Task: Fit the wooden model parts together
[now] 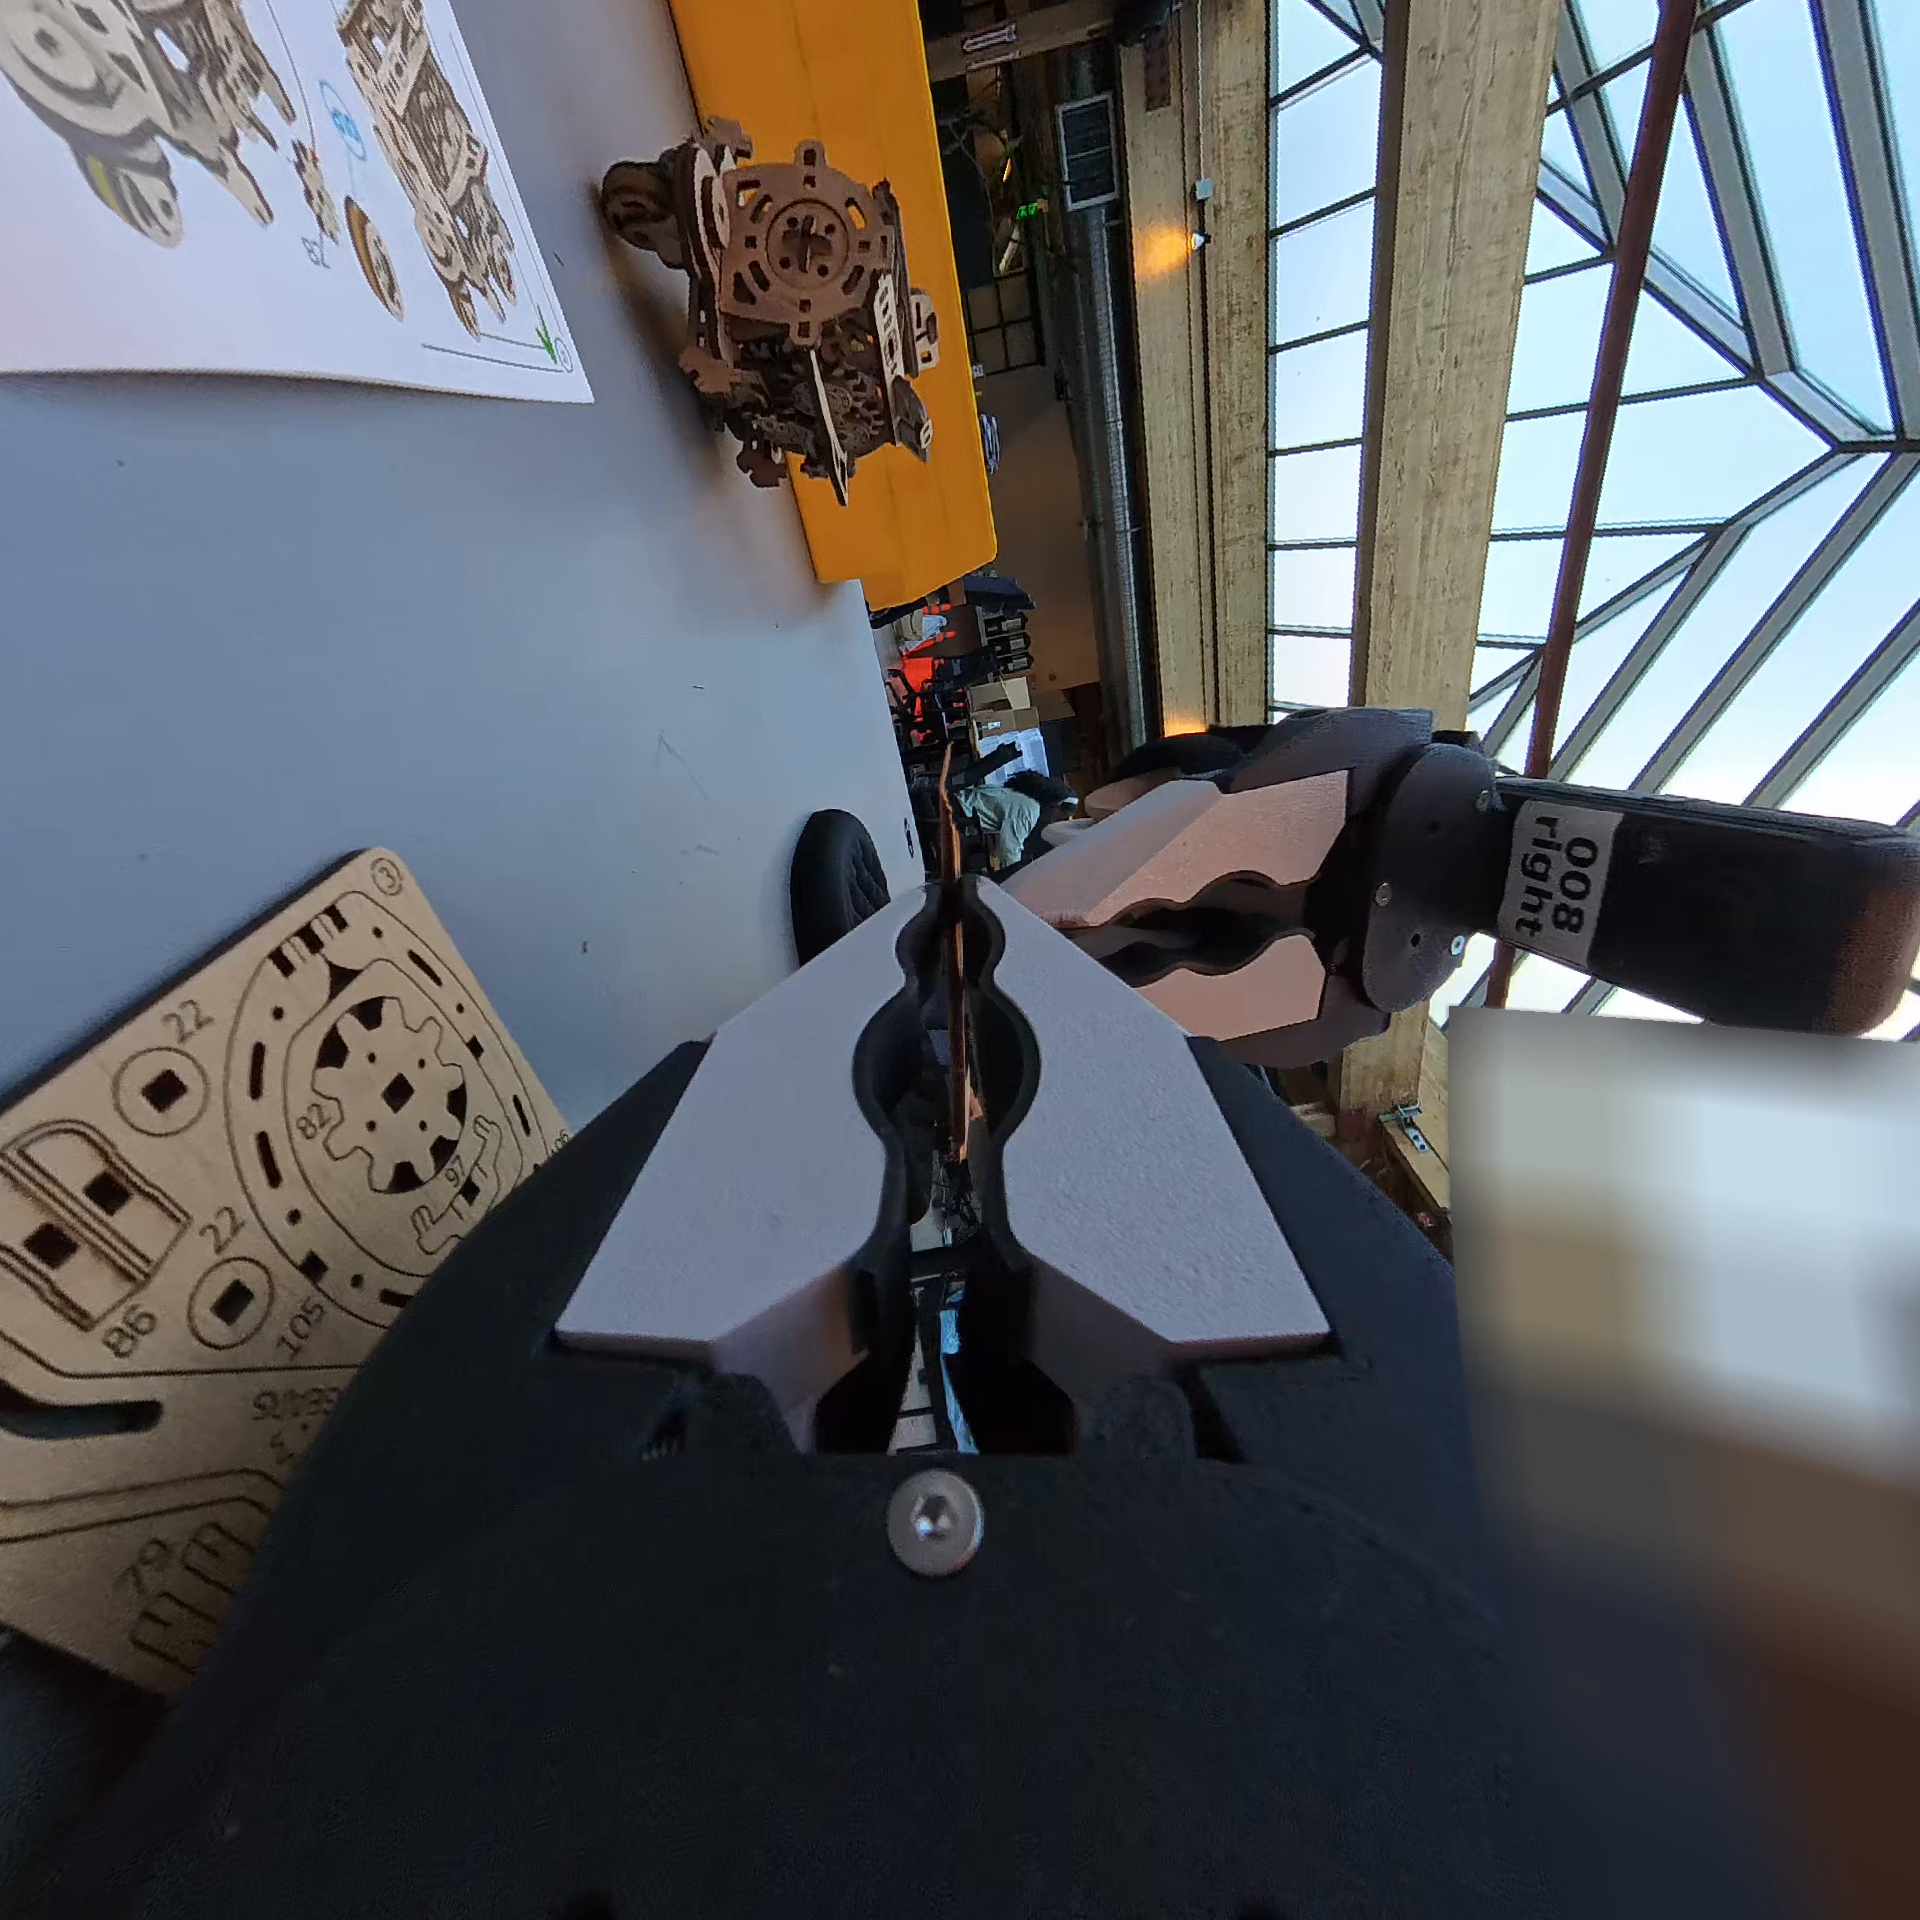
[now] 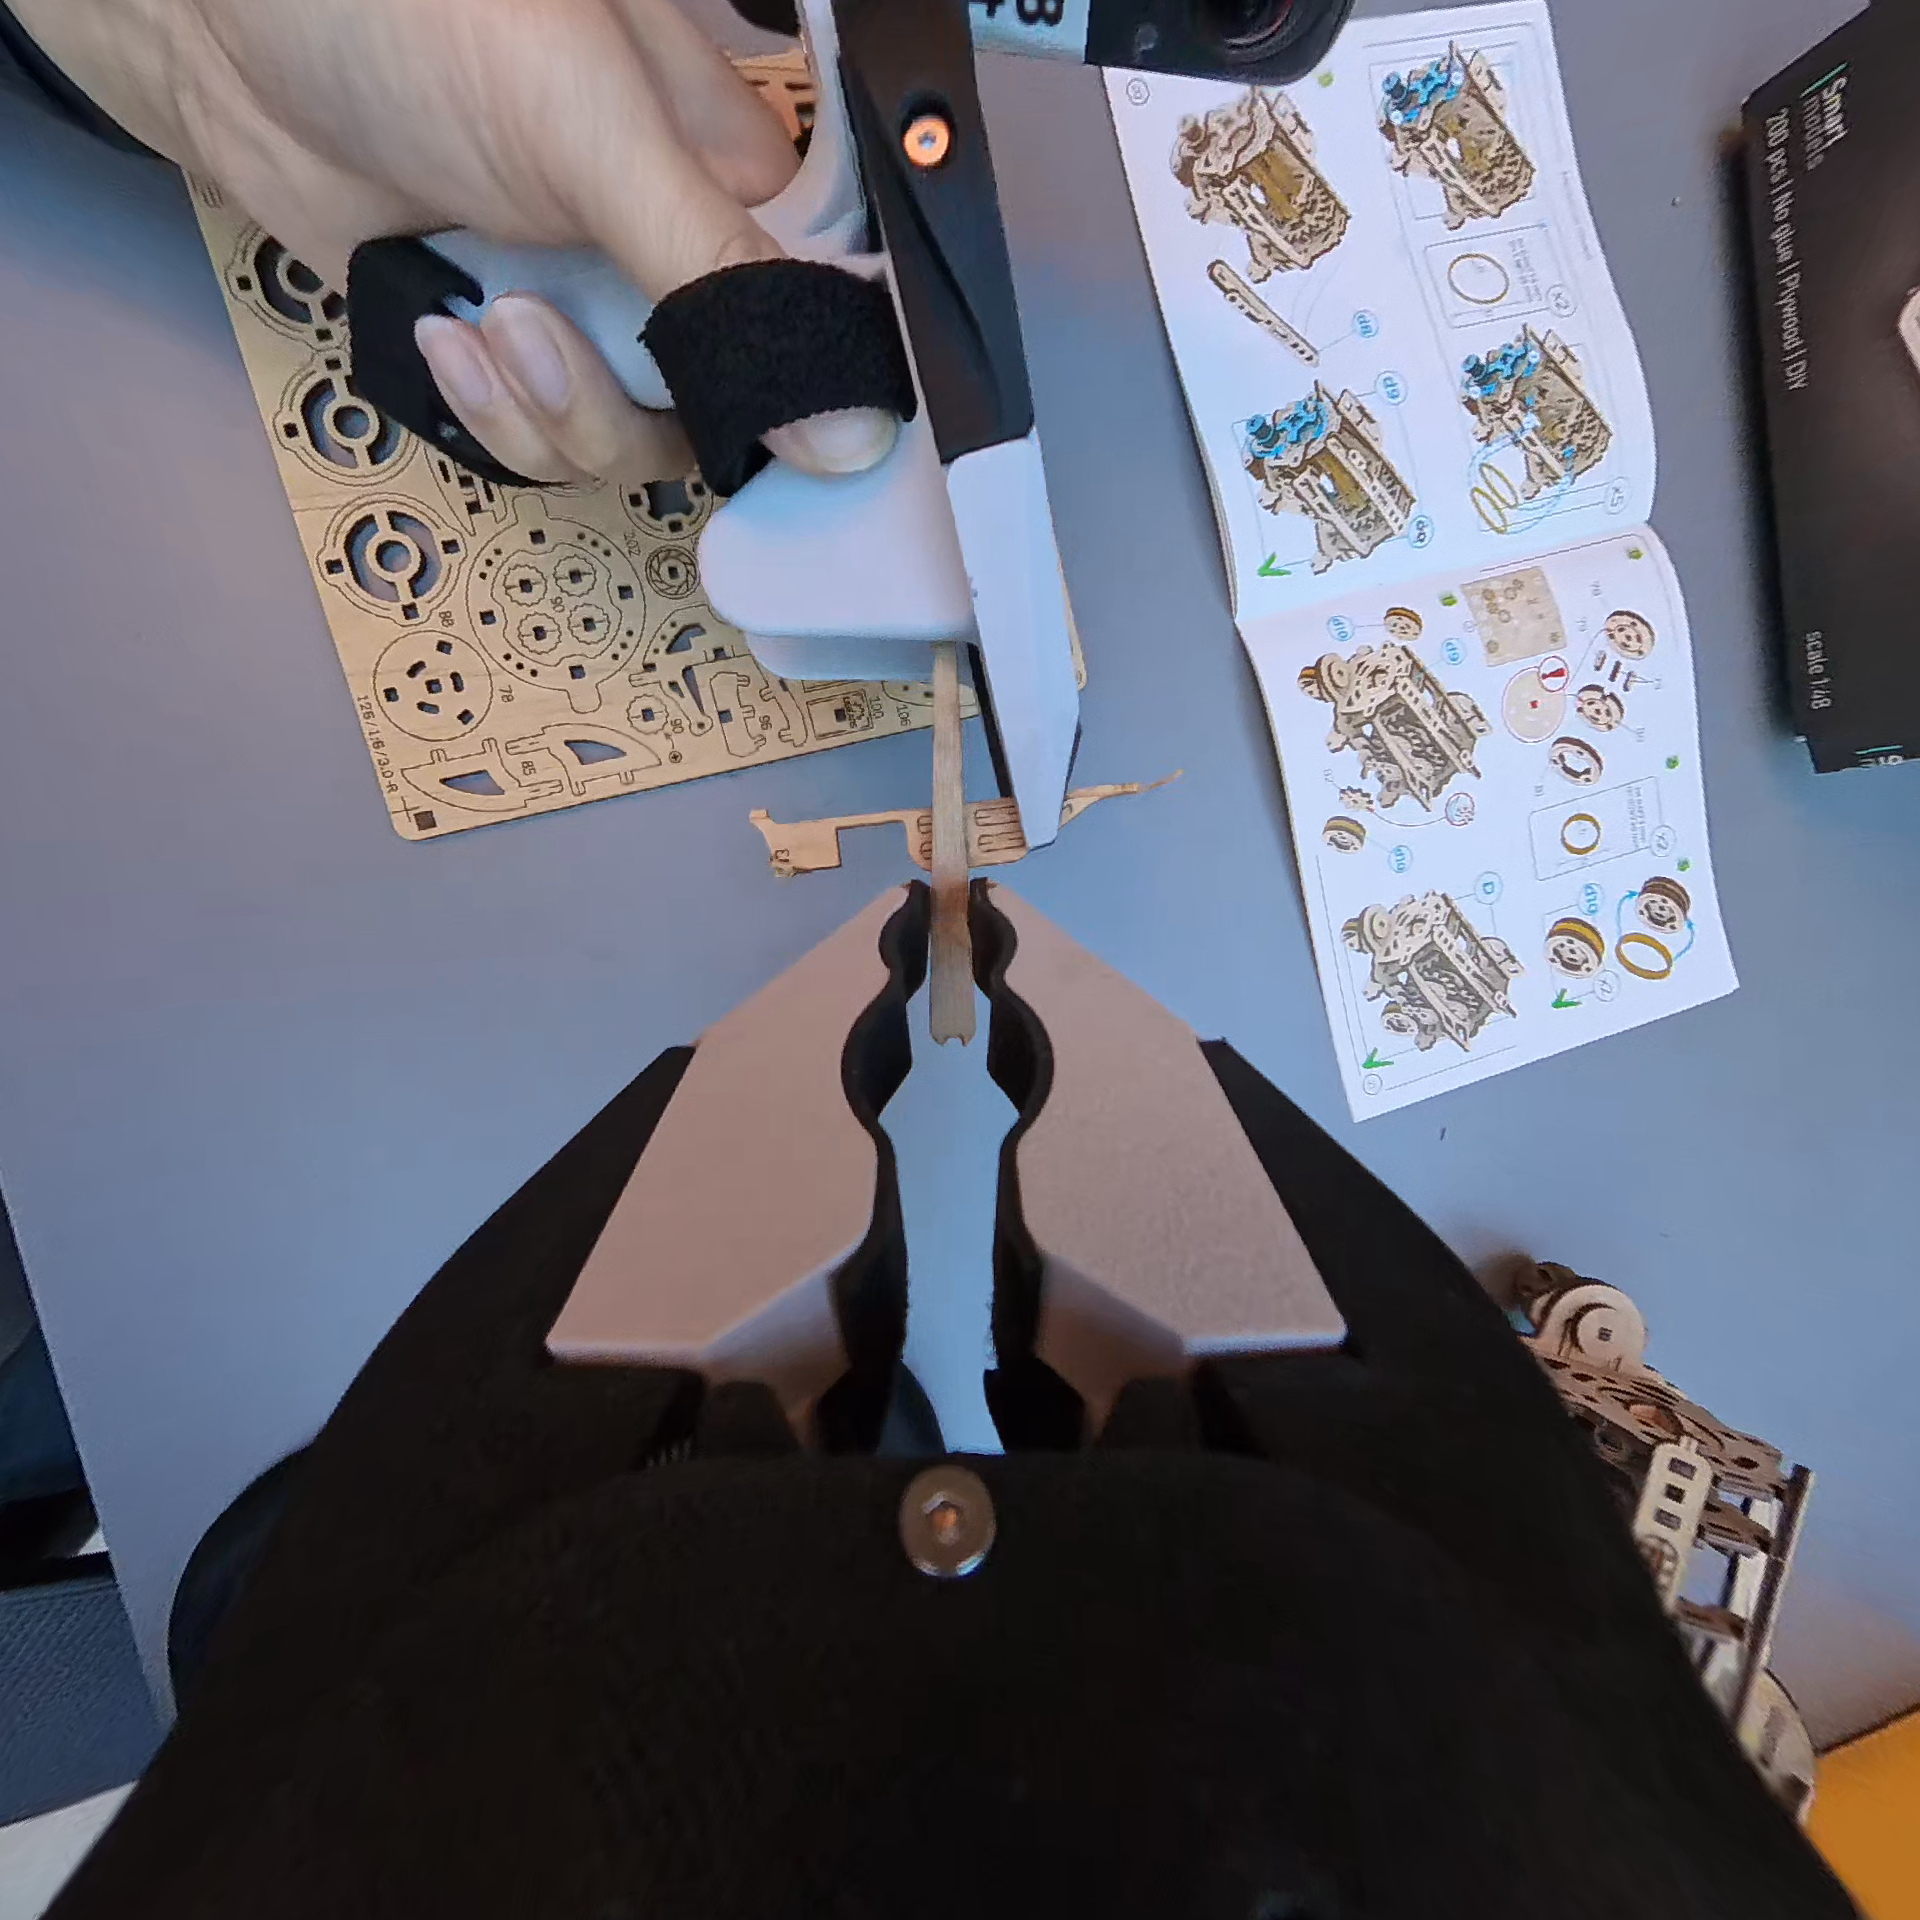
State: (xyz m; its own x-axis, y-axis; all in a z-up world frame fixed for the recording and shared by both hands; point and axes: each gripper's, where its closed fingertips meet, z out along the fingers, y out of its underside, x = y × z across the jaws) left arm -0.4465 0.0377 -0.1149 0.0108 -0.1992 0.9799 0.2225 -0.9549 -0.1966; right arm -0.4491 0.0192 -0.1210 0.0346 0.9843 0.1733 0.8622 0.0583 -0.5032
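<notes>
1. Nearest the lens, the right gripper (image 2: 948, 891) has its jaws drawn narrow, pinching a thin wooden strip (image 2: 950, 935) at the fingertips; the strip runs forward into the left gripper (image 2: 1023, 748), whose white fingers clamp its far end.
2. Left of the right gripper's tips, a plywood parts sheet (image 2: 499, 665) lies flat on the grey table (image 2: 312, 987), partly under the person's hand (image 2: 499, 177) gripping the left tool.
3. Just ahead of the tips, a small loose cut-out piece (image 2: 821, 836) rests on the table.
4. To the right, an open instruction booklet (image 2: 1455, 582), then a dark box (image 2: 1829, 395) at the edge; what it contains cannot be told.
5. Low right, beside the right gripper's body, stands the partly built wooden model (image 2: 1662, 1455).
6. In the left wrist view, the left gripper (image 1: 951, 894) is closed on the strip (image 1: 954, 997), seen edge-on.
</notes>
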